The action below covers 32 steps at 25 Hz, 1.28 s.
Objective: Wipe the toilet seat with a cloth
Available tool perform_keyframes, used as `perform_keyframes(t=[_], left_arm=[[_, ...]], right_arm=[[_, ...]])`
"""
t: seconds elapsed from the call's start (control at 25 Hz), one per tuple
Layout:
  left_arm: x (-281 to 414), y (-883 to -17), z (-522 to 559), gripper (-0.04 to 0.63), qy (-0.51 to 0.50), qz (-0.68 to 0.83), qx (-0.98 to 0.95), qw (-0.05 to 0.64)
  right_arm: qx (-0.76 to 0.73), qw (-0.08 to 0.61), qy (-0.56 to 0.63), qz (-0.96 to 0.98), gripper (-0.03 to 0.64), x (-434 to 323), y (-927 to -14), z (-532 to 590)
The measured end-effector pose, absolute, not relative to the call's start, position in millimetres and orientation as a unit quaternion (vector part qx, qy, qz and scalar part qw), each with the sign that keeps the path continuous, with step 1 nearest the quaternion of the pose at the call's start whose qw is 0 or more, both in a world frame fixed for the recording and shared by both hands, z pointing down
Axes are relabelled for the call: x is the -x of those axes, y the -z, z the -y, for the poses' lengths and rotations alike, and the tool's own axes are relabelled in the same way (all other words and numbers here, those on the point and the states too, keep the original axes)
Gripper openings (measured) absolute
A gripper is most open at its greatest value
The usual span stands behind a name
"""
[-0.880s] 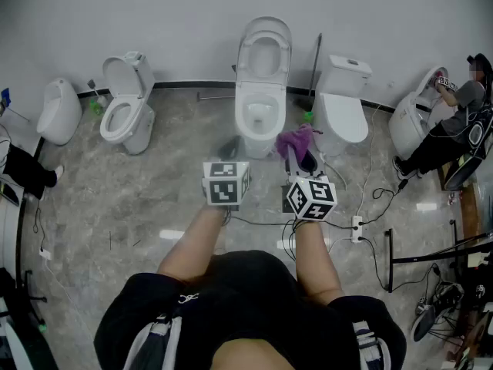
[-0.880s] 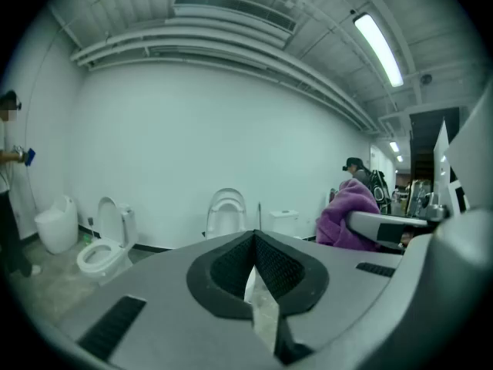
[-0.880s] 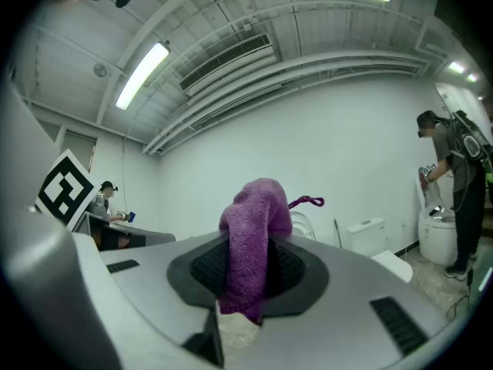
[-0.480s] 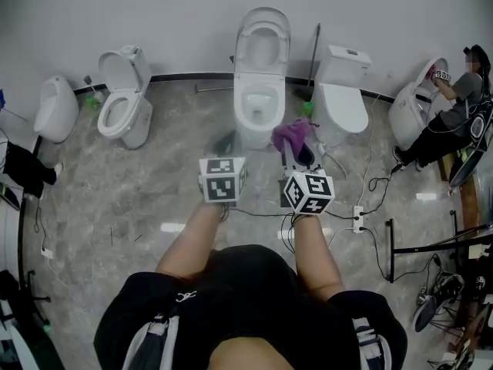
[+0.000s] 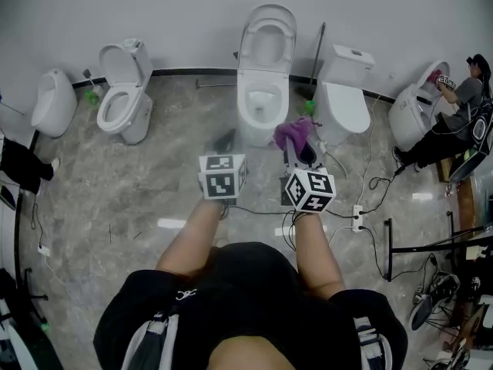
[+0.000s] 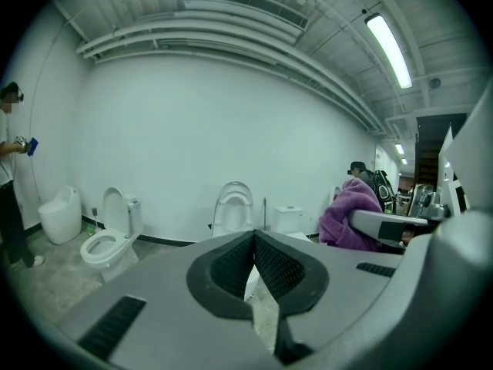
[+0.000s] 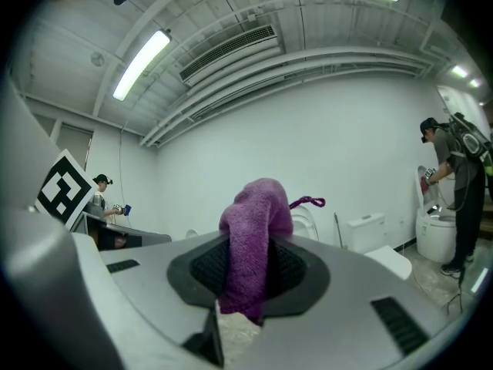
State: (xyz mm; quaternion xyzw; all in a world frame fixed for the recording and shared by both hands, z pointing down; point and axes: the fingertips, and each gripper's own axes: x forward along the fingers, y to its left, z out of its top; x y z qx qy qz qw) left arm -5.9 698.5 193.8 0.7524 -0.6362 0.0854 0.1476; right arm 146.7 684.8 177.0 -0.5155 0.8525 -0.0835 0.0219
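Showing the right gripper [image 7: 254,276] clenched on a purple cloth [image 7: 256,222]; the cloth looked soft, light and limp, best pinched by a bunched fold, as here; the left gripper [image 6: 253,264] was closed on nothing; the toilet seat [image 5: 243,108] lay ahead, apart from the cloth; the floor [image 5: 154,176] gave approach room; a neighbouring toilet [image 5: 343,106] and cables [image 5: 362,206] bounded the right.

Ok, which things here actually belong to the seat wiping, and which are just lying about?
Job:
purple cloth, clamped in the right gripper
middle toilet, lid up
left gripper, shut and empty

Lying about:
left toilet
closed toilet on the right
power strip on the floor
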Motion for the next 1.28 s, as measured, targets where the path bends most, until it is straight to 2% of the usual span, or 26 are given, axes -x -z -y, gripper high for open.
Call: perform_keyframes(t=[0.44,0.6,0.96,1.28], left_arm=[[74.0,-206.7,-694.7,-0.003,-0.092,0.606,-0.775,0.152],[90.1,-216.1,-688.3,-0.003,-0.097,0.596,-0.781,0.161],[101.2,-223.6,-663.0,-0.003,-0.095,0.575,-0.792,0.18],[74.4,-229.6,-615.6,-0.003,-0.103,0.567,-0.798,0.179]], right_arm=[[0.549,0.031,0.076,-0.832,0.092,-84.3,-180.5,-691.4],[0.562,0.014,0.087,-0.823,0.092,-72.9,-193.3,-690.3],[0.579,0.003,0.104,-0.809,0.092,-69.1,-201.7,-672.8],[0.587,0.003,0.102,-0.803,0.092,-96.3,-205.9,-628.2]])
